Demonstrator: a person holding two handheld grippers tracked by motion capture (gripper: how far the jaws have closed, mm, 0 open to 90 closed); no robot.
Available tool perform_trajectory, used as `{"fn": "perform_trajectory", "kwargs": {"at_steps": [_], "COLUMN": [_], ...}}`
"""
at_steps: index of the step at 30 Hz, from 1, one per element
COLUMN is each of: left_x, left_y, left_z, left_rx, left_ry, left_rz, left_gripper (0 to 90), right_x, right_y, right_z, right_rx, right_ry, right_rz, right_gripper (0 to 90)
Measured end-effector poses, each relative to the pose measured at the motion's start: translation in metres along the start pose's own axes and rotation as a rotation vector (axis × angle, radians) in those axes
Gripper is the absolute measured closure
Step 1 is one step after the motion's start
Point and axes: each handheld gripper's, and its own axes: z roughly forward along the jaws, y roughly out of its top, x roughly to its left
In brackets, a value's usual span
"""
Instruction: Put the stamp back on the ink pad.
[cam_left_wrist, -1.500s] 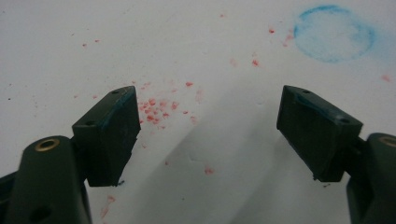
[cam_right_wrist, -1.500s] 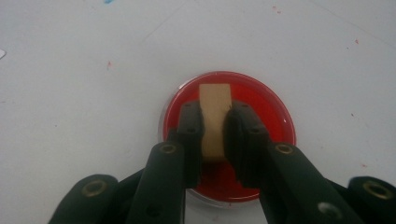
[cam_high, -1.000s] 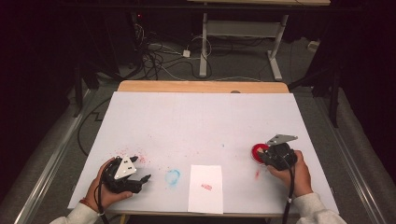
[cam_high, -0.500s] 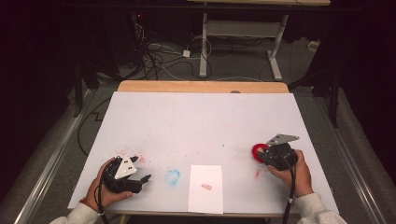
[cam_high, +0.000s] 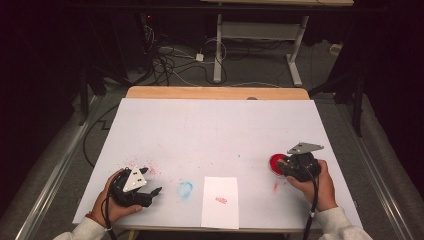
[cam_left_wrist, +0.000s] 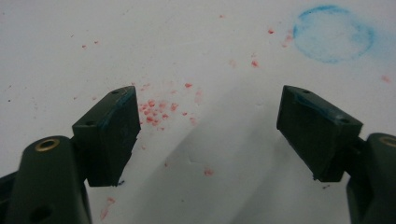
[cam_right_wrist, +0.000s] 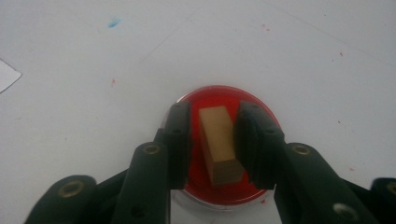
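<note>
Right tongs (cam_right_wrist: 212, 140) have just been opening around the tan wooden block stamp (cam_right_wrist: 219, 142) standing in the round red ink pad (cam_right_wrist: 224, 189) on the table; left tongs (cam_left_wrist: 210, 135) rest spread. Likely releasing; next, lift clear

Table (cam_high: 210, 135): matt white sheet, smooth, speckled with red and blue powdery stains; bare wood strip at far edge. Stamp block (cam_right_wrist: 219, 142): pale unvarnished wood, matt, standing in red ink pad (cam_right_wrist: 205, 186), which looks wet and glossy inside a clear plastic rim. Paper slip (cam_high: 220, 200): plain matt white; gripper pads (cam_left_wrist: 112, 135): dull black rubbery plastic.
</note>
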Motion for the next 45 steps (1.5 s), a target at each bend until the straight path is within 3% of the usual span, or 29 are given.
{"fn": "perform_trajectory", "kwargs": {"at_steps": [12,21,28,36,45], "left_x": [0.0,0.0,0.0,0.0,0.0], "left_y": [0.0,0.0,0.0,0.0,0.0], "left_z": [0.0,0.001,0.001,0.0,-0.001], "left_rx": [0.003,0.004,0.003,0.004,-0.001], "left_ry": [0.0,-0.001,-0.001,0.002,0.002], "left_rz": [0.003,0.003,0.002,0.002,-0.001], "left_gripper": [20.8,20.8,20.7,20.8,20.8], "right_x": [-0.001,-0.001,0.001,0.009,0.018], "right_y": [0.0,0.002,0.003,0.01,0.016], "right_z": [0.0,-0.004,-0.009,-0.019,-0.027], "right_rx": [-0.026,-0.121,-0.158,-0.239,-0.278], "right_ry": [0.011,0.058,0.033,-0.002,-0.04], "right_rz": [0.017,0.024,0.011,-0.023,-0.058], "right_gripper": [52.1,45.5,43.3,38.3,31.4]}}
